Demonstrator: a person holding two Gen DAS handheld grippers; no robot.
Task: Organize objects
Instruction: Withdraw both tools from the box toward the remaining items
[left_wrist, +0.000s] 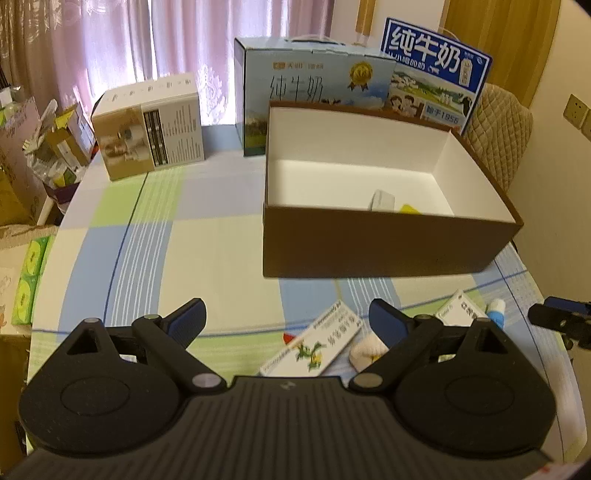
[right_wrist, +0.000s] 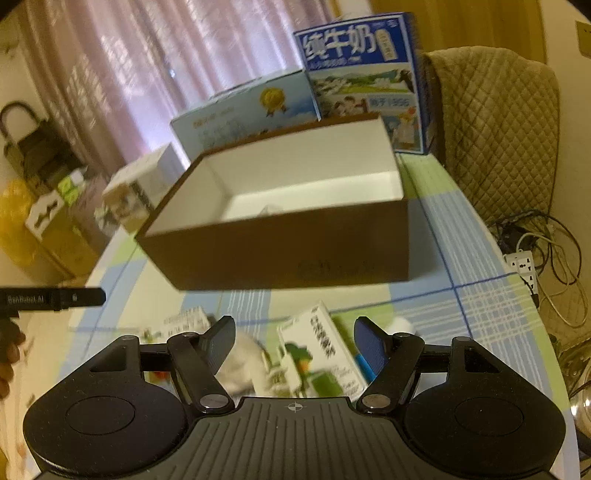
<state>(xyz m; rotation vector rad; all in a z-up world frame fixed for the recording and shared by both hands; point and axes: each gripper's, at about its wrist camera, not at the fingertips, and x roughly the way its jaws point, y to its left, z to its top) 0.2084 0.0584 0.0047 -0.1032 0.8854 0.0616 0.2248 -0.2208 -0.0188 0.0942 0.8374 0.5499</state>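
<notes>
An open brown box (left_wrist: 388, 247) with a white inside stands on the checked tablecloth; a small white item (left_wrist: 382, 199) and a yellow item (left_wrist: 410, 208) lie in it. In front of it lie a white medicine box with a green dragon (left_wrist: 314, 347), a soft white roll (left_wrist: 367, 352), a second white box (left_wrist: 460, 310) and a blue-white tube (left_wrist: 495, 308). My left gripper (left_wrist: 286, 317) hangs open above them with nothing between its fingers. My right gripper (right_wrist: 294, 326) is open over a green-and-white medicine box (right_wrist: 317, 354), apart from it. The brown box (right_wrist: 277, 251) stands beyond.
Two milk cartons (left_wrist: 436, 74) and a white appliance box (left_wrist: 147, 125) stand behind and left of the brown box. A quilted chair back (right_wrist: 495, 129) rises at the table's right, with a power strip and cables (right_wrist: 524, 266) on the floor. Clutter and bags (left_wrist: 44, 147) sit off the left edge.
</notes>
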